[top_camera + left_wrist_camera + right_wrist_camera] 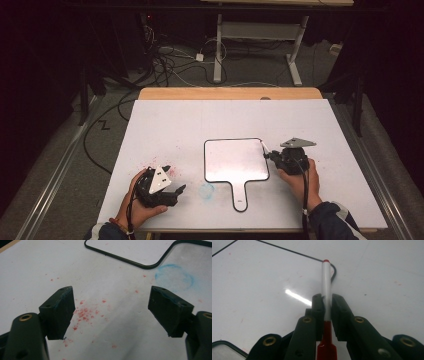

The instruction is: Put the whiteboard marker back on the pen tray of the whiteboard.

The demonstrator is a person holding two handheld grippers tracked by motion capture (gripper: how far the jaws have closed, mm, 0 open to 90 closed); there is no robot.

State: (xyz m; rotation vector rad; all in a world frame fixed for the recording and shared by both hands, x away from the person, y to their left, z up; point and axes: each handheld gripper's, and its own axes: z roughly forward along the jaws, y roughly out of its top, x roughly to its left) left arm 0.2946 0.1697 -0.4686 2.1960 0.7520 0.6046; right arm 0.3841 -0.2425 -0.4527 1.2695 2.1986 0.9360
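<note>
A small paddle-shaped whiteboard (235,160) with a black rim and a short handle lies on the white table top (200,120). My right gripper (270,155) is by the board's right edge, shut on a marker (264,147). In the right gripper view the marker (326,282) has a white barrel and red ends and points past the jaws over the board's corner (262,277). My left gripper (175,179) rests at the front left with its jaws wide apart. Nothing lies between the left gripper's (111,307) jaws but bare table. The board's rim (130,261) is beyond them.
A blue smudge (206,190) (175,277) and red specks (150,167) (85,313) mark the table near the left gripper. A wooden edge (230,93) runs along the table's back. Cables (170,65) and another desk's legs (218,50) stand on the floor beyond.
</note>
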